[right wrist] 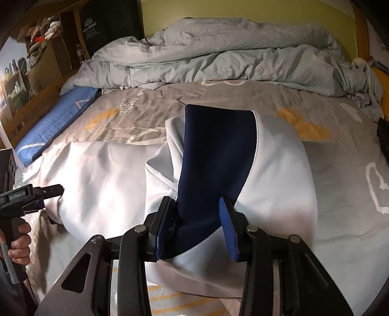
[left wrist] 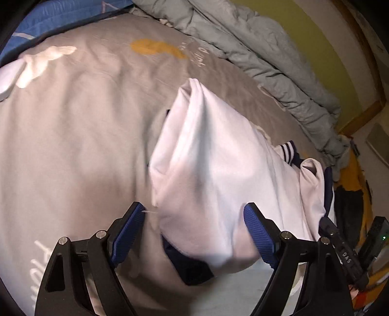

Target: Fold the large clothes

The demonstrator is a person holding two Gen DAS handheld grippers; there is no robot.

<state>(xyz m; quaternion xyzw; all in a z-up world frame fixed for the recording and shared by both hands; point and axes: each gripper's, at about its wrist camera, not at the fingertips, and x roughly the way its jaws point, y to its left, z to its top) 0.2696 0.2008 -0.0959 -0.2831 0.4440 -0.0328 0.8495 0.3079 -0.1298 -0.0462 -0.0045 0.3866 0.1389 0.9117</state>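
Note:
A large white garment [left wrist: 209, 155] with a navy panel [right wrist: 216, 150] and a striped cuff [left wrist: 287, 150] lies bunched on the grey printed bed sheet [left wrist: 73, 126]. My left gripper [left wrist: 194, 221] stands wide open over the garment's near edge, with cloth lying between its blue pads [left wrist: 130, 228] and no squeeze on it. In the right wrist view the left gripper [right wrist: 48, 194] sits at the garment's left edge, held by a hand [right wrist: 19, 240]. My right gripper [right wrist: 197, 226] is shut on a gathered navy-and-white fold of the garment [right wrist: 274, 170].
A crumpled grey duvet [right wrist: 218, 56] is piled along the far side of the bed against a yellow-green wall [right wrist: 243, 12]. A blue pillow [right wrist: 53, 121] lies at the left by the wooden frame and cluttered shelves [right wrist: 36, 48]. Dark and yellow items [left wrist: 350, 194] sit at the bed's right end.

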